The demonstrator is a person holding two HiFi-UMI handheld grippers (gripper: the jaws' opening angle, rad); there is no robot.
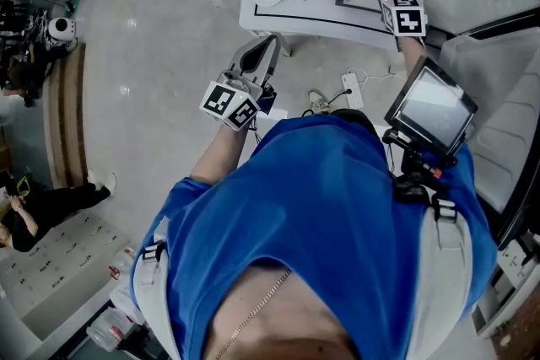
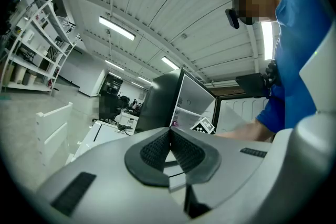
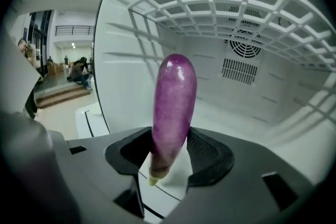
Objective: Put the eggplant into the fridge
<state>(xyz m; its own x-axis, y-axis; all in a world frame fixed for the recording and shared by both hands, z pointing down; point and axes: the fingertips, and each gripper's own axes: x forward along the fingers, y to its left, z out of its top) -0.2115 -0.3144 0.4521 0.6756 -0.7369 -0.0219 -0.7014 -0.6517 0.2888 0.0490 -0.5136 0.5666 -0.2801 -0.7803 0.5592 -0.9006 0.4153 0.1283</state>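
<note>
The right gripper (image 3: pixel 169 157) has its jaws clamped on the stem end of a purple eggplant (image 3: pixel 174 107). The eggplant's long axis runs nearly upright out of the jaws, rounded tip leading and pale cut stem low between the pads. Straight ahead of it is the open fridge (image 3: pixel 273 107), white inside, with a wire shelf (image 3: pixel 236 2) overhead and a fan grille (image 3: pixel 242 50) on the back wall. The left gripper (image 2: pixel 169 149) has its jaws pressed together on nothing. Beyond it stands a white table (image 1: pixel 295 4) on a grey floor (image 1: pixel 152 55).
</note>
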